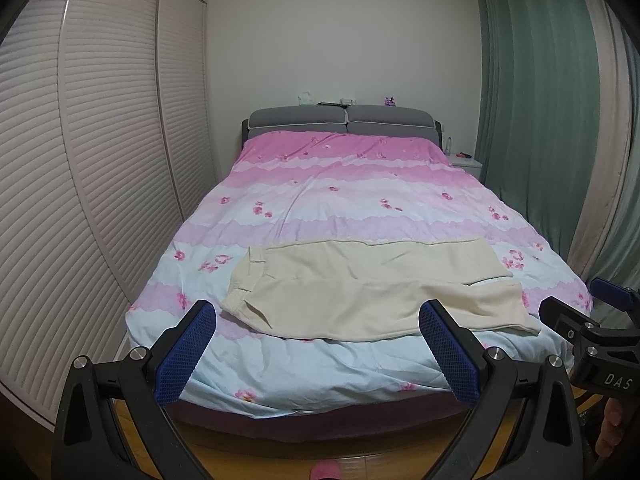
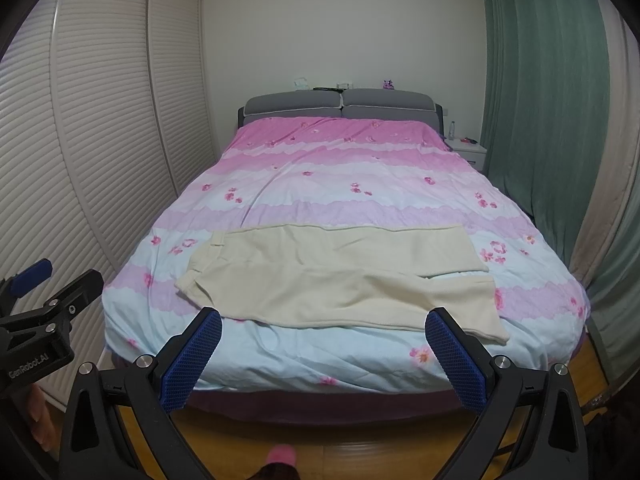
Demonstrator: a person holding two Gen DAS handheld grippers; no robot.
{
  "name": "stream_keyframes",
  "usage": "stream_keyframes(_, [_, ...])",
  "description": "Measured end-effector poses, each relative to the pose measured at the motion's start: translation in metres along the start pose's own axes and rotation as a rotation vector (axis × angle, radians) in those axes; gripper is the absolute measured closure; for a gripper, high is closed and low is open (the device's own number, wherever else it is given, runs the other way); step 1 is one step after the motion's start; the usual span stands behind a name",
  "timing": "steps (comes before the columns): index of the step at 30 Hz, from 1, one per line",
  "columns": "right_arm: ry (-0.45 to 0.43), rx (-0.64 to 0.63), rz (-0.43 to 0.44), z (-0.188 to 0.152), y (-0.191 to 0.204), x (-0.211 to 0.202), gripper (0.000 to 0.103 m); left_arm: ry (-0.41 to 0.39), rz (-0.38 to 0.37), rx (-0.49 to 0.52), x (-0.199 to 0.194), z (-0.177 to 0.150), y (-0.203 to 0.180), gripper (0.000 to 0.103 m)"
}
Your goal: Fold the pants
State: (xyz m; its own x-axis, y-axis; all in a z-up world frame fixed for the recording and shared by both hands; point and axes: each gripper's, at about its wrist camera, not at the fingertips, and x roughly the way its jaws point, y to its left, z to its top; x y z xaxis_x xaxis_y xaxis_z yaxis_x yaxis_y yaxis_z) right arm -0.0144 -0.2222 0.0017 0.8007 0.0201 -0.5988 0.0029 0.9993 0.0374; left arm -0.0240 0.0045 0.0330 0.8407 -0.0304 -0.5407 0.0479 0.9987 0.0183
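Cream pants point(image 1: 360, 284) flat on floral bed point(image 1: 320, 200), L gripper point(image 1: 318, 312) & R gripper point(image 2: 324, 320) both wide, empty

Pants: cream trousers point(image 2: 340, 280) lie flat across the floral duvet point(image 2: 340, 184), waistband left.
Right gripper point(image 2: 323, 320): jaws spread wide, empty, short of the bed's foot.
Left gripper point(image 2: 60, 280): at left edge, jaw state unclear.

The pants point(image 2: 336, 276) are matt cream cloth, soft and faintly creased. The quilt point(image 2: 340, 184) is smooth printed cotton-like cloth. Blue pads point(image 2: 192, 364) look like rough, dimpled rubber on matt black plastic with shiny metal screws. The floor point(image 2: 360, 446) is glossy wood.
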Motion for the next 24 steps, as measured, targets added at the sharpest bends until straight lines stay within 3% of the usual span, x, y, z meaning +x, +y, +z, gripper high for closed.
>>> stream_keyframes(24, [-0.002, -0.013, 0.013, -0.0044, 0.0071, -0.0021, 0.001, 0.003, 0.011, -0.015, 0.002, -0.0008, 0.0029, 0.0])
